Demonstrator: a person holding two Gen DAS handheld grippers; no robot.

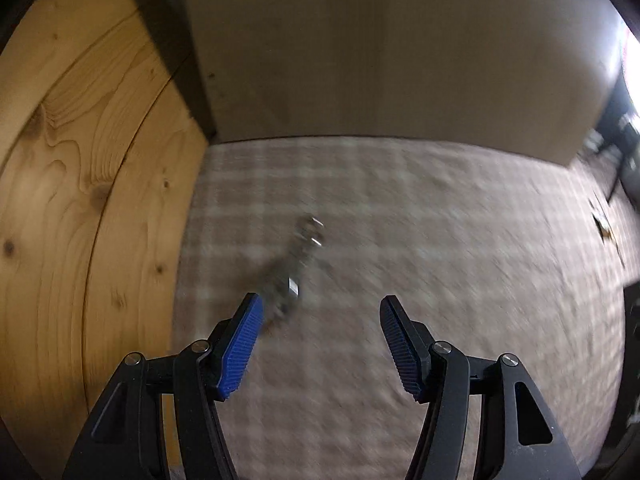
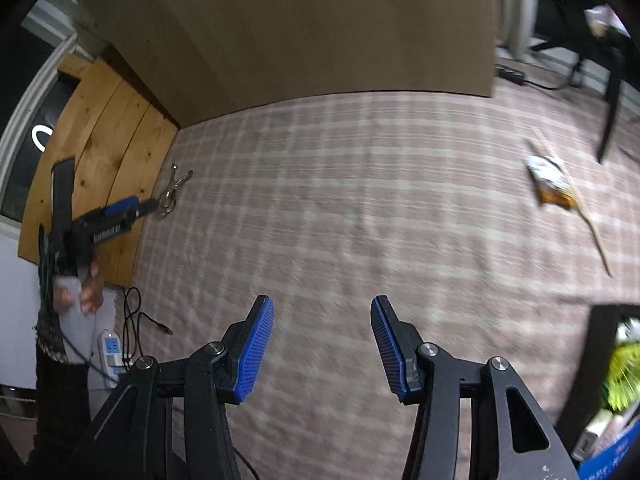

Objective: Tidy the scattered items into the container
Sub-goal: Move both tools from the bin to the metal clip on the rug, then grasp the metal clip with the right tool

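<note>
Both grippers are wide apart, nothing in them. The left gripper (image 1: 320,308) sits low over the plaid cloth (image 1: 440,240), with what looks like a metal clip (image 1: 294,268) (blurry) just ahead of its left finger. The right gripper (image 2: 322,312) is well back, and a snack packet (image 2: 550,182) lies far right.

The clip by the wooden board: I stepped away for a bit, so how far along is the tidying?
Nothing looks put away yet. The left gripper is open with nothing between its fingers, close to the metal clip lying on the checked rug. The right gripper is open and holds nothing. Still on the rug: the clip, a snack packet and a thin wooden stick.
</note>
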